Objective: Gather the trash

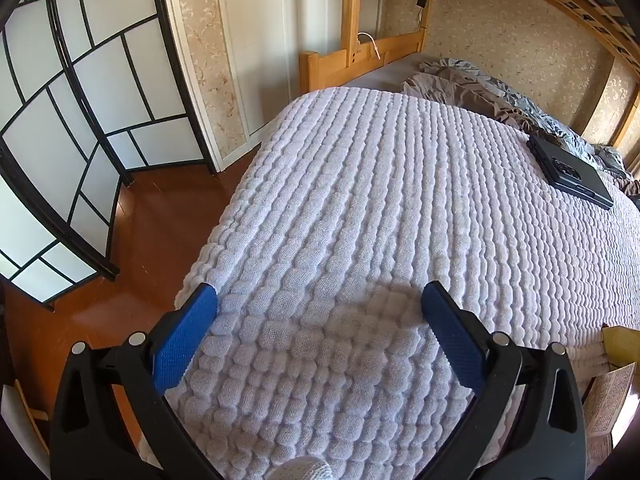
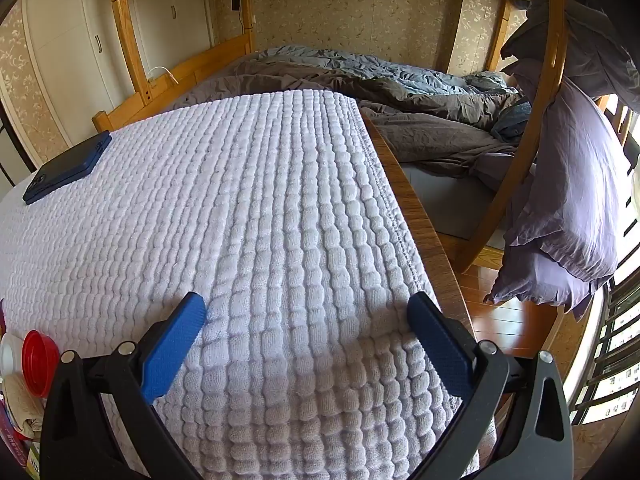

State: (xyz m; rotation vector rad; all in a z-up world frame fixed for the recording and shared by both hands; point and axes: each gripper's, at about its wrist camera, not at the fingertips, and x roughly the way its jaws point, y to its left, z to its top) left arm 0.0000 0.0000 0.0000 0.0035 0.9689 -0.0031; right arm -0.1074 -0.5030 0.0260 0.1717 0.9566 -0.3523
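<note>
1. A white waffle-textured blanket (image 1: 380, 220) covers the bench (image 2: 420, 216) and fills the space under and ahead of both tongs; a bare wooden edge of the bench shows just right of the right tongs.
2. A wooden bunk bed (image 2: 224, 52) with rumpled grey and blue bedding (image 2: 400, 88) stands beyond the far edge of the blanket, well ahead of the tongs.
3. A lilac pillow (image 2: 568, 184) hangs off the bed's ladder rail, far right of the right tongs.
4. A dark phone in its case (image 1: 568, 172) lies flat on the blanket, ahead and right of the left tongs and ahead and left of the right tongs.
5. The left tongs (image 1: 320, 316) gape wide over the blanket, with nothing between the blue pads.
6. The right tongs (image 2: 306, 318) gape equally wide and are empty too.
7. The trash lies between the two tongs at the near edge: a red cup (image 2: 40, 360), a white container beside it and crumpled wrappers (image 2: 20, 404) left of the right tongs, and printed paper (image 1: 608, 396) right of the left tongs.
</note>
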